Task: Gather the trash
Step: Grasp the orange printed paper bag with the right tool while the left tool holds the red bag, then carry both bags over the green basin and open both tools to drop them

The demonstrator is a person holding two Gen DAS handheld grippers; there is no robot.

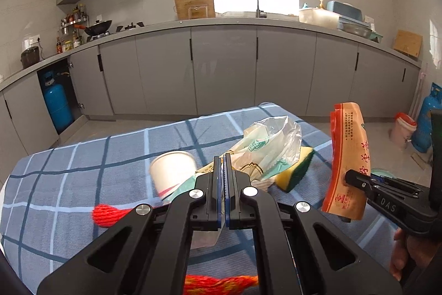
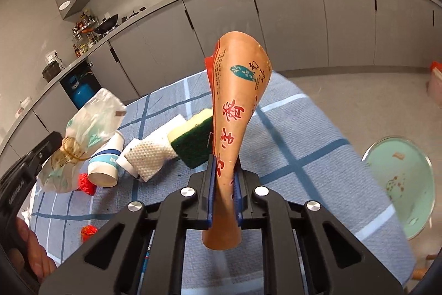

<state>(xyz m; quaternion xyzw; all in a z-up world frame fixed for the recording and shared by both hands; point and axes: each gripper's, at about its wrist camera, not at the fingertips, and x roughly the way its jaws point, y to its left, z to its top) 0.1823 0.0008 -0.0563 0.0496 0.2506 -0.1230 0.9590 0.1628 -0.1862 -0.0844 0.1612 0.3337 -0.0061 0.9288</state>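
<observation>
- Right wrist view: the right gripper (image 2: 224, 184) is clamped on an orange packet (image 2: 237, 101), its blue-padded fingers (image 2: 210, 190) pinching the packet low down so the wrapper narrows at the grip and fans wide above it.
- That orange packet stands nearly upright, its long axis running from the short stub below the jaws up and away toward the grey cabinets (image 2: 276, 13); the broad end points up, leaning a little to the right, with red characters down its face.
- Left wrist view shows the same orange packet (image 1: 348, 156) lifted clear of the checked blue tablecloth (image 1: 83, 156), off to the right, with the right gripper (image 1: 348, 179) reaching in from that side and biting it near the lower end.
- Left gripper (image 1: 223, 165) has its fingers (image 1: 216, 184) pressed together on a clear plastic bag (image 1: 270, 148), which billows up beyond the tips; from the right wrist camera the plastic bag (image 2: 88, 129) hangs in the air above the cloth, held at the far left edge of the picture.
- On the tablecloth (image 2: 304, 129) lie a paper cup (image 2: 106, 165) on its side with its mouth toward the camera, a white foam net sleeve (image 2: 149, 156), and a yellow-and-green sponge (image 2: 193, 140) just behind the packet.
- Bits of red mesh (image 1: 110, 214) lie near the cup.
- Beyond the table's right edge sits a pale green stool (image 2: 400, 184).
</observation>
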